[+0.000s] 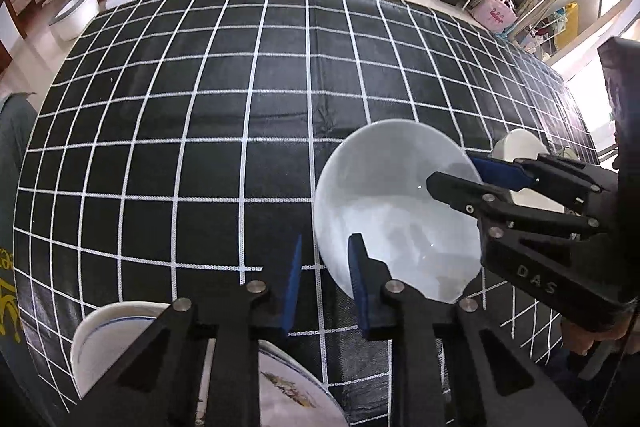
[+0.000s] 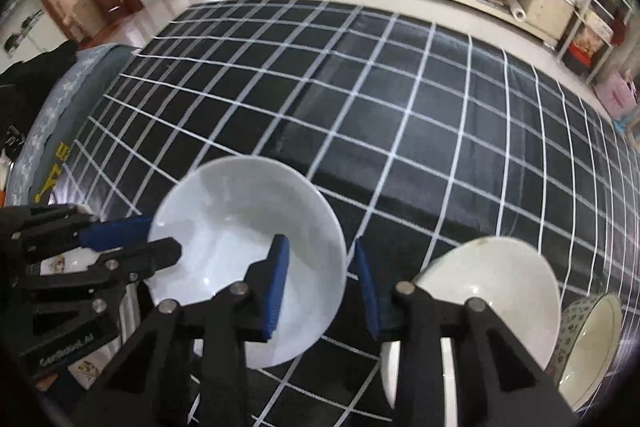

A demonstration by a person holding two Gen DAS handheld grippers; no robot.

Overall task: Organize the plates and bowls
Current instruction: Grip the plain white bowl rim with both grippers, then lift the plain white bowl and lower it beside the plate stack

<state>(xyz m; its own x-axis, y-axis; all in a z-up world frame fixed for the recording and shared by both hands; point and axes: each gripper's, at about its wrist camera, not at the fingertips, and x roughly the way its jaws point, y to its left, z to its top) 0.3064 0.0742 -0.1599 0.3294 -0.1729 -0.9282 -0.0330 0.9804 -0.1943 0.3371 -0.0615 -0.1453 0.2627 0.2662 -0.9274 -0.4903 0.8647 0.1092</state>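
- The white bowl sits at the lower right of the left wrist view, on the surface with its black cloth and white grid. In the right wrist view the same bowl lies at lower centre.
- Our left claw straddles the bowl's near-left rim, one blue pad inside and one outside. We see a gap between the pads and the rim, so it is apart, not clamped.
- Our right claw straddles the opposite rim in the same way, pads apart on either side of the wall, and not visibly pressing.
- Risk one, in our judgement: both claws take the same bowl on a thin, glossy rim. If one bites before the other, the bowl could tilt or skid across the cloth.
- Risk two: a shallow hold on a smooth wall may slip once the bowl is lifted, and it could drop and chip.
- Risk three: crockery crowds the lower edges. A cream bowl and a patterned bowl sit just beside the right claw, and a blue-rimmed plate lies at lower left of the left view. A swing could knock them.
- Uneven pulls from our two hands could twist the bowl out of one claw.
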